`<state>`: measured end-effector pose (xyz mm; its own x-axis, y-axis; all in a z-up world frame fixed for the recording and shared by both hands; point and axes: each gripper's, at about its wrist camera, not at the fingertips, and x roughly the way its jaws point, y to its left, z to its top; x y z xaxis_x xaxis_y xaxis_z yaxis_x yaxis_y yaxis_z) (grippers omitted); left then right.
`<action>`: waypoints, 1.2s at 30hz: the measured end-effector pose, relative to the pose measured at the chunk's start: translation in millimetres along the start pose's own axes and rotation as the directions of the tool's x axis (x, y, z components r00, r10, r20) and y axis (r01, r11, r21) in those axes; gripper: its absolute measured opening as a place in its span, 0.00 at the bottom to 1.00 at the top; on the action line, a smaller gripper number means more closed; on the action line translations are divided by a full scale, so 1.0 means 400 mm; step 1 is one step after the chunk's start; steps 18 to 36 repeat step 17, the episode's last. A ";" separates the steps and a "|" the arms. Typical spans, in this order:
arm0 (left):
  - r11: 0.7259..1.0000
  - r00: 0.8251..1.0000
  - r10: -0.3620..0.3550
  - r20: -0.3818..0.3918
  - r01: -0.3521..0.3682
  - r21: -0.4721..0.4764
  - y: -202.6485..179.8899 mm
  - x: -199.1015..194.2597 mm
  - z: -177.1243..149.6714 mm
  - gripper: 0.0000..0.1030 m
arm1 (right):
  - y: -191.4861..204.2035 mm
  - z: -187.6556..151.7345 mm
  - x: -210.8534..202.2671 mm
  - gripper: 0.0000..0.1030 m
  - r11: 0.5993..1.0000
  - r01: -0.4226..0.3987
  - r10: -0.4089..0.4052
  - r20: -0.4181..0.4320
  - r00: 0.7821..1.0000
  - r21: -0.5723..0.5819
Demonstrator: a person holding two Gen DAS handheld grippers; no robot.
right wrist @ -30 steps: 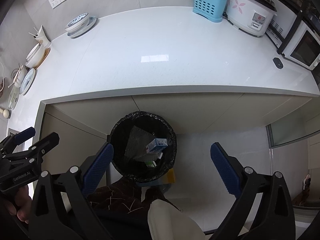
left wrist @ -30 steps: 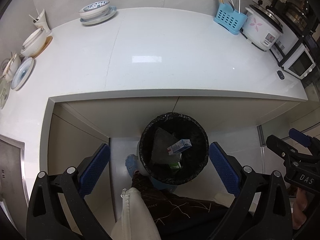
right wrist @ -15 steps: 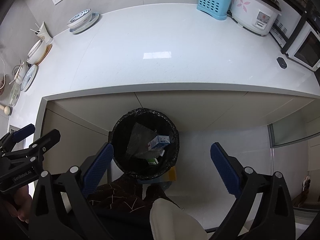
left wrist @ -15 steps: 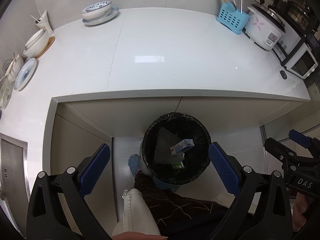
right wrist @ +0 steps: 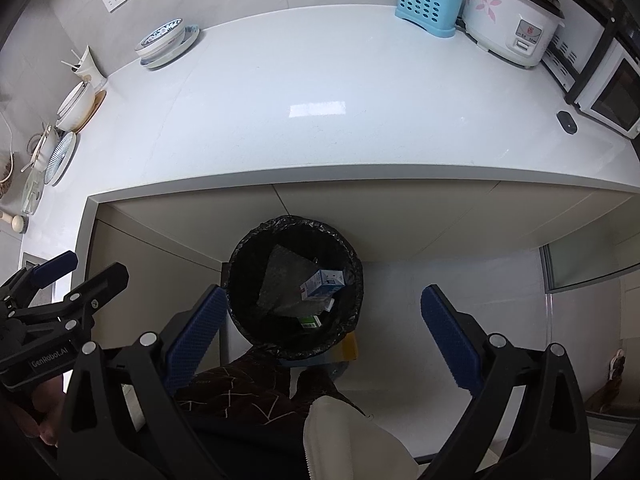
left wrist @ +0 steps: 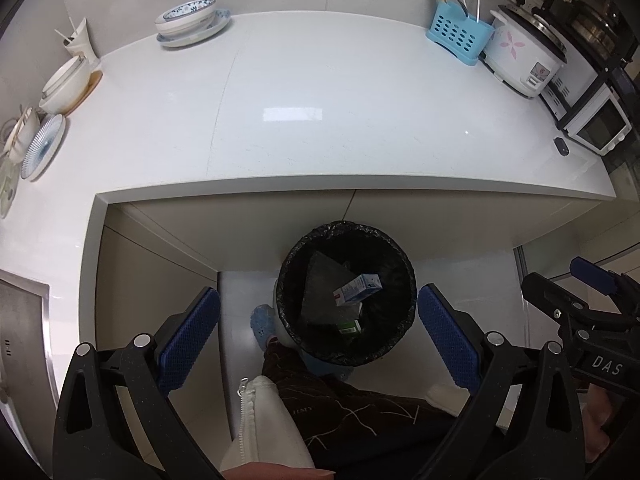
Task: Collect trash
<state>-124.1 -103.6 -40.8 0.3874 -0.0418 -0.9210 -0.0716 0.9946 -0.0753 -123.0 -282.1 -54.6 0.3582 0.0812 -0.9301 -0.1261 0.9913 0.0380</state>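
Below the tabletop (left wrist: pixel 320 92) edge, on the floor, stands a bin (left wrist: pixel 347 293) lined with a black bag; both grippers hang above it, looking down. The left gripper (left wrist: pixel 318 330) has its fingers (left wrist: pixel 188 336) spread wide and empty, the bin mouth showing between them. The right gripper (right wrist: pixel 318 328) is likewise spread and empty, with its left finger just beside the bin rim in its own view. The trash already lies inside the bin: a small blue-and-white carton (left wrist: pixel 357 289) on top, tilted, a grey crumpled sheet (left wrist: pixel 320 292) beneath it, and a green-labelled packet (left wrist: pixel 349 326) lower down. No loose trash shows on the tabletop, which carries only bowls (left wrist: pixel 188 20), a blue caddy (left wrist: pixel 456 38) and a rice cooker (left wrist: pixel 524 60) along its far edge.

Handling, as judged: the carton is probably light and thin-walled, easily crushed, best taken across its flat faces with mild pressure. The sheet looks soft and limp, so a pinch at any fold should hold. The bag is thin, slack and slippery; its rolled rim over the bin edge is the likeliest place to take hold, should the bag need lifting out.
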 end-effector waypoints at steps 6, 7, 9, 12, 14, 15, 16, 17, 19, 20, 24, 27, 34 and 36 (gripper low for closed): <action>1.000 1.000 -0.009 -0.013 0.009 -0.007 0.003 0.005 0.002 0.94 | -0.002 0.007 -0.003 0.91 1.000 -0.008 0.008 0.000 1.000 -0.004; 1.000 1.000 -0.011 -0.011 0.011 -0.008 0.002 0.004 0.002 0.94 | -0.001 0.007 -0.003 0.91 1.000 -0.009 0.009 0.001 1.000 -0.004; 1.000 1.000 -0.012 -0.005 0.012 -0.008 -0.001 0.001 0.003 0.94 | 0.000 0.009 -0.004 0.91 1.000 -0.009 0.009 0.001 1.000 -0.005; 1.000 1.000 -0.015 -0.003 0.015 -0.009 -0.003 -0.001 0.005 0.94 | 0.001 0.010 -0.004 0.91 1.000 -0.008 0.008 0.002 1.000 -0.003; 1.000 1.000 -0.019 -0.001 0.019 -0.010 -0.002 -0.002 0.005 0.94 | 0.001 0.012 -0.004 0.91 1.000 -0.008 0.008 0.002 1.000 -0.003; 1.000 1.000 -0.019 0.000 0.019 -0.010 -0.002 -0.002 0.005 0.94 | 0.001 0.011 -0.005 0.91 1.000 -0.007 0.007 0.004 1.000 -0.004; 1.000 1.000 -0.019 0.003 0.019 -0.010 -0.002 -0.004 0.005 0.94 | -0.001 0.011 -0.006 0.91 1.000 -0.008 0.008 0.005 1.000 -0.004; 1.000 1.000 -0.018 0.004 0.018 -0.010 -0.002 -0.004 0.005 0.94 | -0.002 0.012 -0.006 0.91 1.000 -0.008 0.008 0.004 1.000 -0.004; 1.000 1.000 -0.018 0.004 0.018 -0.010 -0.002 -0.004 0.005 0.94 | -0.002 0.012 -0.006 0.91 1.000 -0.008 0.008 0.004 1.000 -0.004; 1.000 1.000 -0.018 0.004 0.018 -0.010 -0.002 -0.004 0.005 0.94 | -0.002 0.012 -0.006 0.91 1.000 -0.008 0.008 0.004 1.000 -0.004; 1.000 1.000 -0.018 0.004 0.018 -0.010 -0.002 -0.004 0.005 0.94 | -0.002 0.012 -0.006 0.91 1.000 -0.008 0.008 0.004 1.000 -0.004; 1.000 1.000 -0.018 0.004 0.018 -0.010 -0.002 -0.004 0.005 0.94 | -0.002 0.012 -0.006 0.91 1.000 -0.008 0.008 0.004 1.000 -0.004; 1.000 1.000 -0.018 0.004 0.018 -0.010 -0.002 -0.004 0.005 0.94 | -0.002 0.012 -0.006 0.91 1.000 -0.008 0.008 0.004 1.000 -0.004; 1.000 1.000 -0.018 0.004 0.018 -0.010 -0.002 -0.004 0.005 0.94 | -0.002 0.012 -0.006 0.91 1.000 -0.008 0.008 0.004 1.000 -0.004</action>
